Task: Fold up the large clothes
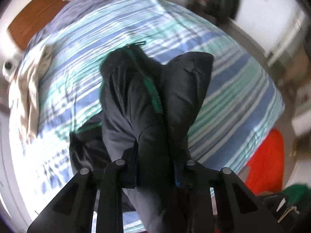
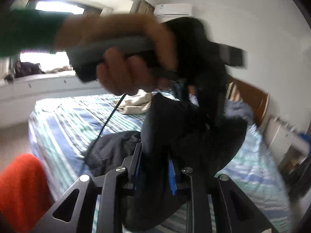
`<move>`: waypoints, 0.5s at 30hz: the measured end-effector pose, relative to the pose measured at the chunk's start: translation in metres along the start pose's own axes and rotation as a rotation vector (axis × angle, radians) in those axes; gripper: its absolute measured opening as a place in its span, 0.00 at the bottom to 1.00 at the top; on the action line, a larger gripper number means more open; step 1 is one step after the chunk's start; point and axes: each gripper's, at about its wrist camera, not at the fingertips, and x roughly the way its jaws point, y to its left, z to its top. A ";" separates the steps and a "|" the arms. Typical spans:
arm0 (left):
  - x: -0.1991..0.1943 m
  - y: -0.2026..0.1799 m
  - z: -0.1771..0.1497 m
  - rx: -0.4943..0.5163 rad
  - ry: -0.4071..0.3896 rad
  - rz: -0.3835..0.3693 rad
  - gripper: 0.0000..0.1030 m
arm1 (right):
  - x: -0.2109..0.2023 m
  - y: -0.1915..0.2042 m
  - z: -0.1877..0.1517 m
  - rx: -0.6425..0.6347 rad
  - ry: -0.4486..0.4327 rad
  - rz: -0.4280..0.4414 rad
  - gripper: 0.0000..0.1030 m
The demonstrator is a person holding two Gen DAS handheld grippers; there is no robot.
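A black jacket [image 1: 147, 101] with a green zipper [image 1: 151, 89] hangs from my left gripper [image 1: 155, 167], which is shut on its fabric above the striped bed [image 1: 223, 89]. In the right wrist view my right gripper [image 2: 155, 172] is shut on another part of the same black jacket [image 2: 184, 132], lifted over the bed [image 2: 64, 120]. The person's hand [image 2: 124, 58] holding the left gripper's handle is close in front of it. Part of the jacket still rests bunched on the bed [image 2: 110, 149]. The views are blurred.
A beige garment [image 1: 29, 89] lies on the bed's far side, also in the right wrist view [image 2: 136, 103]. A wooden headboard [image 1: 33, 19] stands at the bed's end. An orange object [image 1: 266, 161] sits beside the bed. A window ledge [image 2: 38, 77] runs along the wall.
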 end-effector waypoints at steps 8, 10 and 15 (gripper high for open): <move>0.016 0.117 -0.077 -0.230 -0.008 -0.054 0.24 | 0.014 -0.058 -0.017 0.244 0.092 0.028 0.46; 0.025 0.144 -0.097 -0.283 -0.012 -0.072 0.25 | 0.027 -0.067 -0.015 0.270 0.118 0.042 0.43; 0.045 0.182 -0.125 -0.399 -0.060 -0.145 0.29 | 0.078 -0.057 0.004 0.240 0.192 0.105 0.42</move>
